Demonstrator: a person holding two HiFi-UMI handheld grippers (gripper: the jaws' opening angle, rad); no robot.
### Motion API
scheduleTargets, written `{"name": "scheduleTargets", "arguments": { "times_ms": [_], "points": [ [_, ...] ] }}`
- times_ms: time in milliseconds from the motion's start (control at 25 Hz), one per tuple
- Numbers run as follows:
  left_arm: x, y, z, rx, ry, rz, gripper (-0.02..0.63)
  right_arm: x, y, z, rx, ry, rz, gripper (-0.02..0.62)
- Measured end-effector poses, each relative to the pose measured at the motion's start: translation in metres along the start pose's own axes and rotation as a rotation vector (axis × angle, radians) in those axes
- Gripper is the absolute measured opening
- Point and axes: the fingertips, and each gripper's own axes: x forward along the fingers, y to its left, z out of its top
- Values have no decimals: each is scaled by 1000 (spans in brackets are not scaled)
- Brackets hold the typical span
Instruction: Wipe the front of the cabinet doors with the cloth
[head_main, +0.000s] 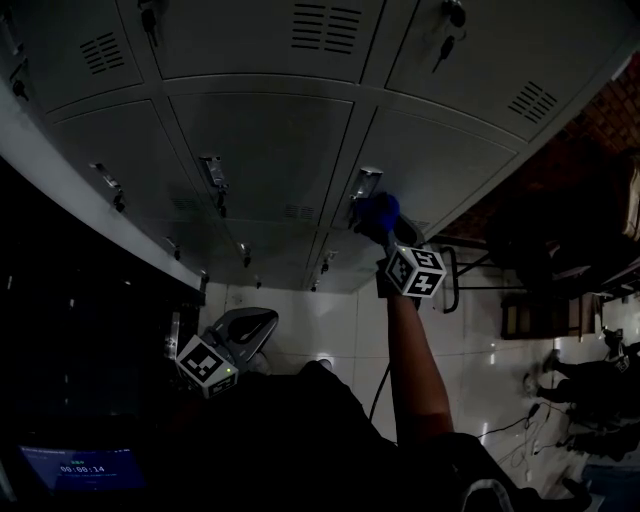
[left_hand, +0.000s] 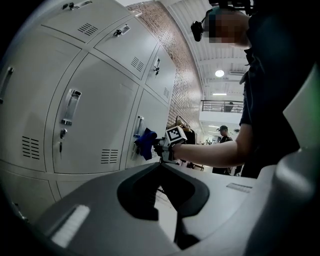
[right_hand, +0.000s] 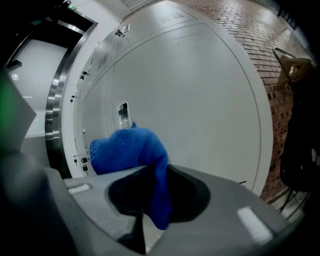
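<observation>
1. Head view: the right gripper (head_main: 383, 232) is stretched out to the grey cabinet doors (head_main: 260, 150), and the blue cloth (head_main: 377, 213) sits bunched at its tip, right at the handle (head_main: 366, 183) of the lower right-hand door. The left gripper (head_main: 240, 330) hangs low near the body, well apart from the doors.

2. Left gripper view: its jaws are drawn together with nothing between them. Past them the cloth (left_hand: 146, 143) shows just beside the door handle (left_hand: 138, 127). Whether it presses the panel or sits just off it, I cannot tell.

3. Right gripper view: the jaws are clamped on a hanging fold of the cloth (right_hand: 131, 150), with the rest heaped above them in front of the pale door (right_hand: 210, 100).

4. Likely risks:
   - The loose heap could catch on the handle during a stroke and drag the pinched fold out of the jaws.
   - As a wad, the cloth meets the door in only a small patch, so strokes may leave streaks unwiped.
   - Pressing harder to make up for that could bring the hard jaw tips against the paint.
</observation>
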Motion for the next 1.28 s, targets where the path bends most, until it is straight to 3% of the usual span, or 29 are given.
{"name": "scheduleTargets", "arguments": {
  "times_ms": [520, 840, 1080, 1280],
  "points": [
    [37, -17, 1, 2, 11, -52, 0, -45, -112, 2, 45, -17, -190, 69],
    [53, -21, 3, 2, 10, -54, 0, -64, -159, 2, 67, -22, -268, 69],
    [57, -25, 2, 4, 11, -58, 0, -71, -162, 1, 95, -32, -278, 69],
    [57, -28, 5, 3, 6, -67, 0, -73, -136, -11, 69, -24, -246, 69]
  ]
}}
